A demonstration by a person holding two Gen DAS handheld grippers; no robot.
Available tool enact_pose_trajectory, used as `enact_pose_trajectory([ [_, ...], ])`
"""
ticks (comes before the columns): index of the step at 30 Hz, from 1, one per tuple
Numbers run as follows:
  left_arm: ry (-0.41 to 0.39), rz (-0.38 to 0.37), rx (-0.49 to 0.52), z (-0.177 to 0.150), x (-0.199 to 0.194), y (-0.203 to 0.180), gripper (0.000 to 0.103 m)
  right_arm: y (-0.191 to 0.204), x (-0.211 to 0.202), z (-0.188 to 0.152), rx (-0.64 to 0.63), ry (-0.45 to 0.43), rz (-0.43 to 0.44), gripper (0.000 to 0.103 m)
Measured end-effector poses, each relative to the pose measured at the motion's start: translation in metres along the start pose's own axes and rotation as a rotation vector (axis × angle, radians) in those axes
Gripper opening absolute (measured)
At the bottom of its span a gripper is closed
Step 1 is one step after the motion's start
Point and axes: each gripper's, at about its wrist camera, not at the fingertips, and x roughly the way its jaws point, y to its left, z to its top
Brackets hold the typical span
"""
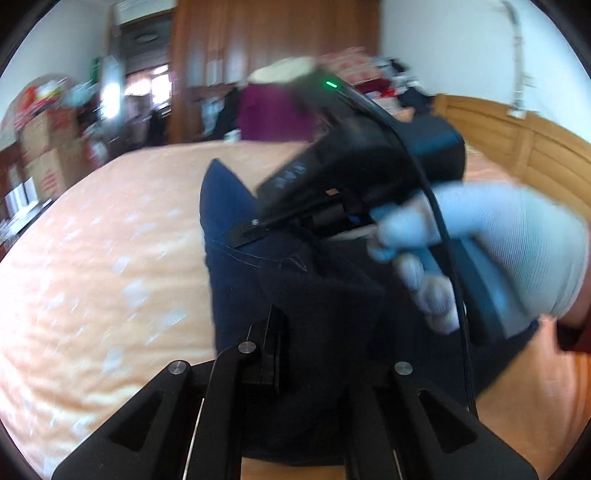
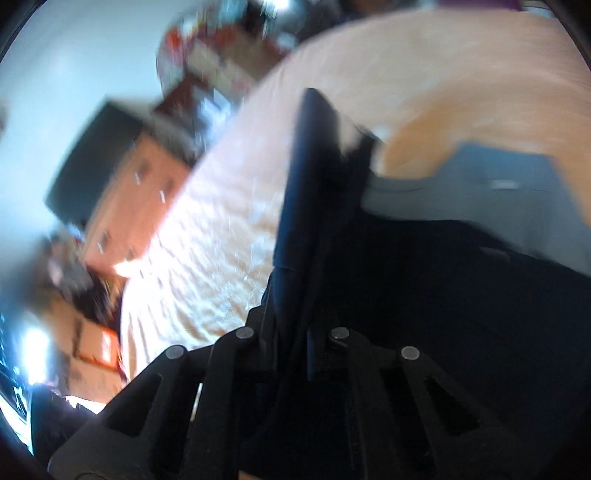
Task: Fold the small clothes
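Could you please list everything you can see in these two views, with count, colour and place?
garment: one, dark navy, lying on the bed, running under both grippers.
bed: one, peach cover with pale flecks, filling the middle of both views.
headboard: one, light wood, right of the bed.
wardrobe: one, brown wood, far wall.
purple cloth: one, beyond the bed.
boxes: several, cardboard, stacked at far left.
right gripper: one, black, fingers shut on the garment.
left gripper: one, black, state unclear; cloth hides the tips.
right hand: one, in a white glove, holding the right gripper's handle.
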Motion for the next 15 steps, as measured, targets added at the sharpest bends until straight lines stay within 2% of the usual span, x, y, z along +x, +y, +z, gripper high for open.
enact_pose_trajectory([
  [3, 0.002, -0.141, 0.078, 0.021, 0.003, -0.047, 0.004, -0.050, -0.074, -0.030, 0.110, -0.114, 0.001, 0.008],
  [6, 0.064, -0.259, 0.186, 0.031, 0.026, -0.106, 0.007, -0.104, -0.111, -0.057, 0.242, -0.162, 0.013, 0.008],
  [11, 0.182, -0.367, 0.250, 0.027, 0.071, -0.174, 0.009, -0.172, -0.144, -0.096, 0.375, -0.208, 0.040, 0.008],
  [15, 0.202, -0.403, 0.277, 0.030, 0.084, -0.213, 0.009, -0.191, -0.161, -0.104, 0.417, -0.252, 0.078, 0.008],
])
